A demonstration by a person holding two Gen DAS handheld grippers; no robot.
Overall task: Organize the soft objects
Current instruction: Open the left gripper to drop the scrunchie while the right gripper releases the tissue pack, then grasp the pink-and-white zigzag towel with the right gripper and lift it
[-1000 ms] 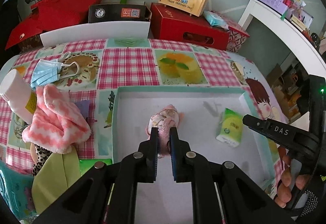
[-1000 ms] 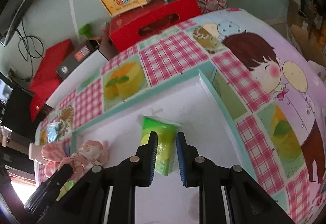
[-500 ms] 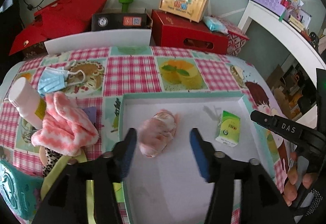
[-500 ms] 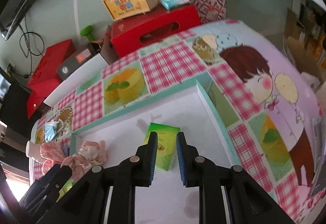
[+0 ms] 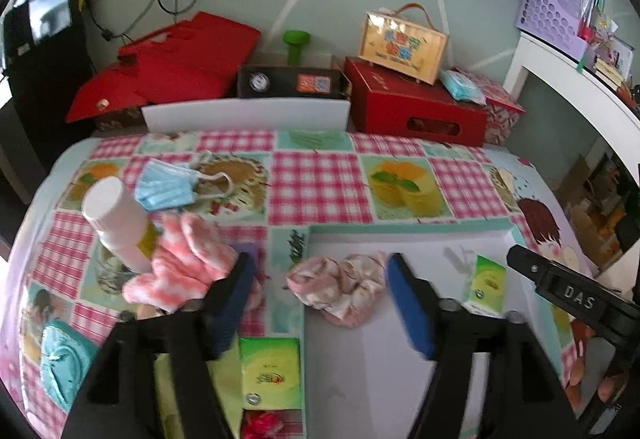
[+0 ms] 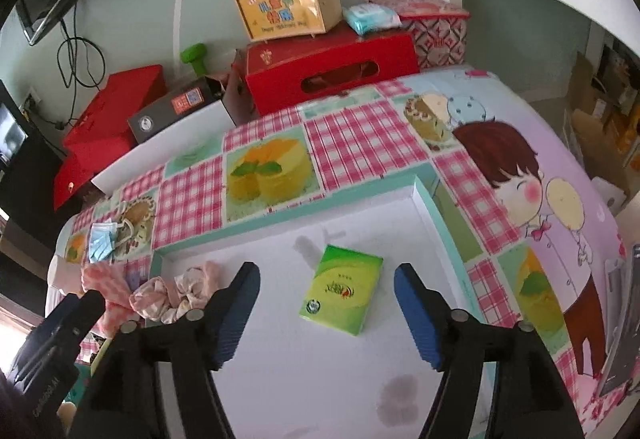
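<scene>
Both grippers, left (image 5: 320, 299) and right (image 6: 326, 313), are just opening wide over the tray (image 6: 432, 207), the cloth (image 5: 340, 285) and tissues (image 6: 342, 295) lying free inside.

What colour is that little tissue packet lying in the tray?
Green, yellowing toward the middle; the tissue packet shows best in the right wrist view.

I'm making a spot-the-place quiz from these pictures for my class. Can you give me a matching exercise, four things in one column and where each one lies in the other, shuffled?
Things:
1. pink scrunchie
2. green tissue pack
3. blue face mask
4. wooden box with a handle

Places:
a. on the red box behind the table
b. on the tablecloth, outside the tray
c. in the white tray, near its left wall
d. in the white tray, lying flat towards its right side

Pairs: 1-c, 2-d, 3-b, 4-a
</scene>
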